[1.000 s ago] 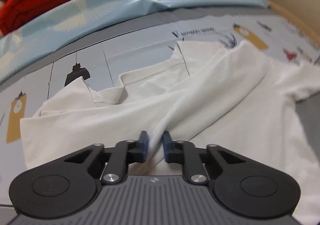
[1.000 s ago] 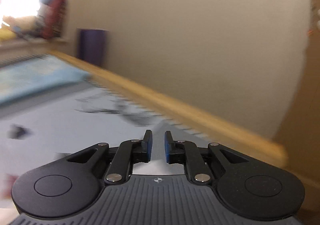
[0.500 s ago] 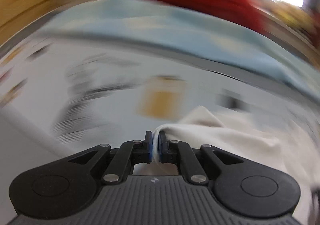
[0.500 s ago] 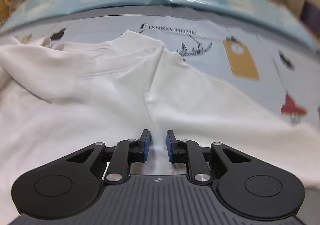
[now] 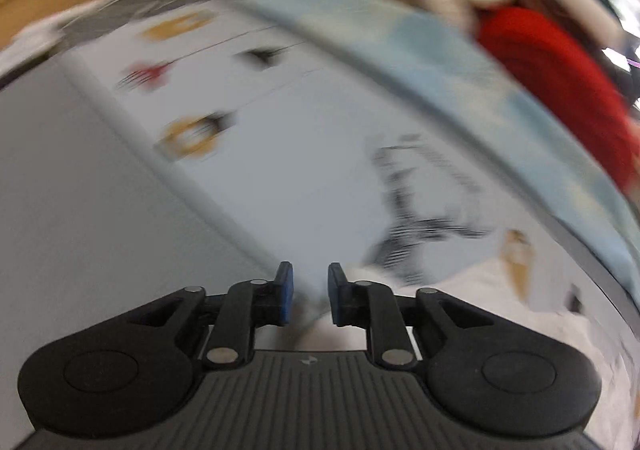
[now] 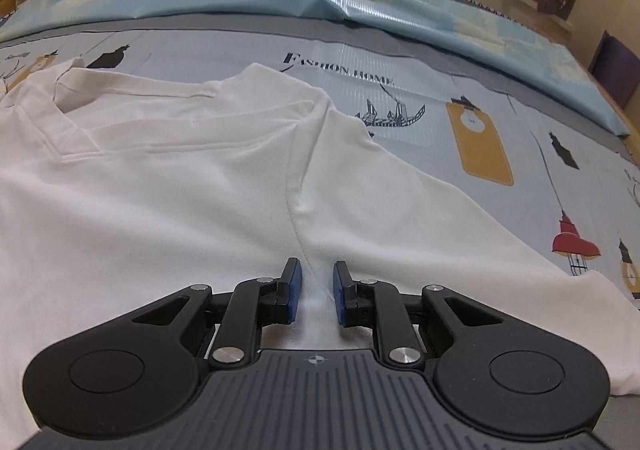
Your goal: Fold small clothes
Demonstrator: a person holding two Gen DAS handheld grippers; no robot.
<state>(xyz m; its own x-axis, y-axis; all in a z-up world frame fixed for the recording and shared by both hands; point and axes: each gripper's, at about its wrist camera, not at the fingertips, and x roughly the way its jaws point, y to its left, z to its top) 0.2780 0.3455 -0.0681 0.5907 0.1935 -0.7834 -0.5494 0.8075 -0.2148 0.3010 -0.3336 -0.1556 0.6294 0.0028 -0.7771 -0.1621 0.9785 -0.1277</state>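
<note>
The white shirt [image 6: 168, 209] is spread flat on the printed mat [image 6: 500, 97], its collar toward the far-left corner. The right gripper [image 6: 316, 286] is parted over the sleeve seam; the left gripper [image 5: 308, 294] is also parted, empty. Light, limp cloth is best pinched at a hem or seam

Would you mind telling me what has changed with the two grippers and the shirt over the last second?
The left gripper, which pinched a fold of the white shirt and swung it leftward half a second ago, has now opened and let it go; its view is blurred, so it is moving. The right gripper turned from the wall down to the shirt and now hovers over its sleeve seam. It stayed open throughout.
</note>
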